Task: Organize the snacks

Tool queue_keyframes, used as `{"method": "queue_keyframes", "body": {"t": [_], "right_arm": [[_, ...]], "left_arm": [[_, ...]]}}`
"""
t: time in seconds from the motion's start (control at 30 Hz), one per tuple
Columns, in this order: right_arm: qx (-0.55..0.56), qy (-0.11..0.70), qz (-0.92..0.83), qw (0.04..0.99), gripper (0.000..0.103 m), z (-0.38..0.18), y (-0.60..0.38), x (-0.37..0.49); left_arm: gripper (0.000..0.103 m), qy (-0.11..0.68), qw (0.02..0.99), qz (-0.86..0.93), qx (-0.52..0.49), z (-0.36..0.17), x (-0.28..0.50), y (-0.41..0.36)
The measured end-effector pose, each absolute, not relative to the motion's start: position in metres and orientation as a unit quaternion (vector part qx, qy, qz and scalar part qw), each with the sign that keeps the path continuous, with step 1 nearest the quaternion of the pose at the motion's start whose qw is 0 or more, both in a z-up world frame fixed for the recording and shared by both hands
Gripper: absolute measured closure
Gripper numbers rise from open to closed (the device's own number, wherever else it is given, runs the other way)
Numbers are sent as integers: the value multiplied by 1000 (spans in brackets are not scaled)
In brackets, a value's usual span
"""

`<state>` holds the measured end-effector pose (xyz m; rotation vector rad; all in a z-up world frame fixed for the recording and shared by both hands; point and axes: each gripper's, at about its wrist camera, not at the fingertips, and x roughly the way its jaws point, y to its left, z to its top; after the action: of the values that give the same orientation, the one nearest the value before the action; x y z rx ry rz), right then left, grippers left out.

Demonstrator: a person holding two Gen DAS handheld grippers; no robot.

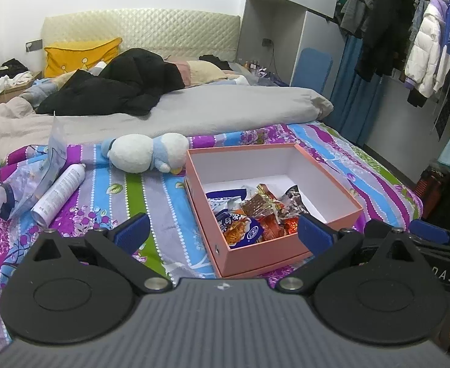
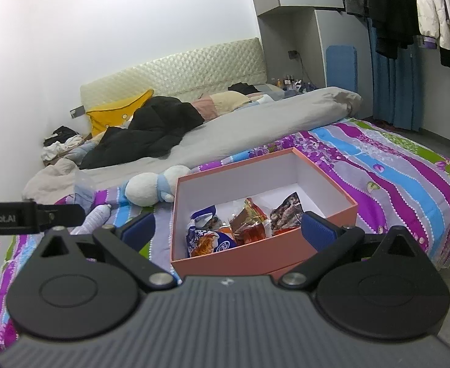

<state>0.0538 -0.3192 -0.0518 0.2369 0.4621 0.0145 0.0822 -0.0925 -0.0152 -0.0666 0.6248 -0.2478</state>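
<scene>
Right gripper gapes, tilted down toward the pink box.

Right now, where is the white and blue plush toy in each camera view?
Left wrist: plush toy lies at centre, just above-left of the pink box.
Right wrist: plush toy sits left of centre, at the box's far-left corner.
Shared landmark: the pink box.

An open pink box near the bed's foot edge holds snack packets piled at its near end.
</scene>
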Motion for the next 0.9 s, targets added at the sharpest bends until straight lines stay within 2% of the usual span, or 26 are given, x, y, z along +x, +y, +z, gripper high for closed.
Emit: {"method": "queue_keyframes", "body": {"t": [0.9], "right_arm": [[113, 231, 7, 966, 0, -53, -317, 53]], "left_arm": [[0, 306, 944, -122, -33, -18, 82, -92]]}}
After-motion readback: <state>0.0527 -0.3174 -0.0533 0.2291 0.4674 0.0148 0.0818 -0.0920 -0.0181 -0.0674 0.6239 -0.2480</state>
